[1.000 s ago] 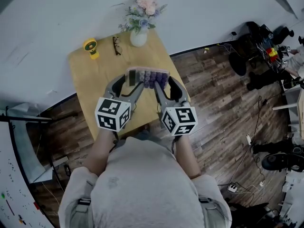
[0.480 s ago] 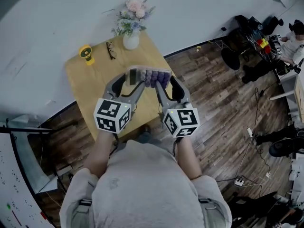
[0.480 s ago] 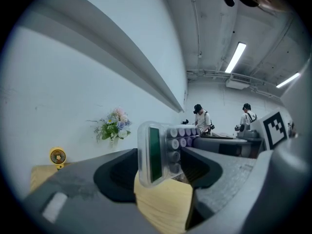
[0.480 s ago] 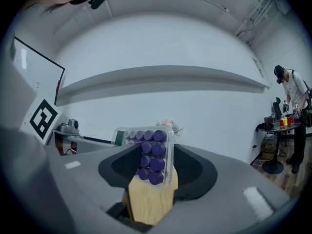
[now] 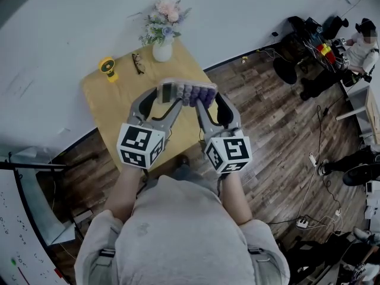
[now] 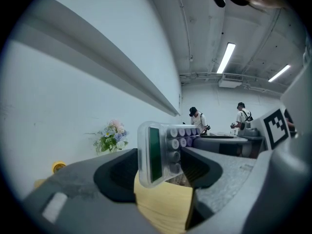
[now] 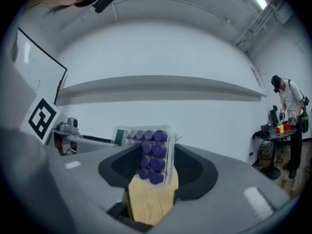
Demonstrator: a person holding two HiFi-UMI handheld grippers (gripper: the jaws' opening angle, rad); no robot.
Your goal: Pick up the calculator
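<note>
Between my two claws hangs the clear-cased calculator with round purple keys, in the air over the near right part of the light wooden table; my left gripper is clamped on its display end and my right gripper is clamped on its keypad end, the dark pads pressing both sides; farther back on the table stand a small yellow gadget, a pair of dark-rimmed glasses and a white vase of pale flowers, well apart from the calculator; dark wood plank flooring runs to the right, a white wall rises behind; a person stands far right; both forearms reach forward side by side, the grippers about level, angled in toward each other, marker cubes nearest my chest.
</note>
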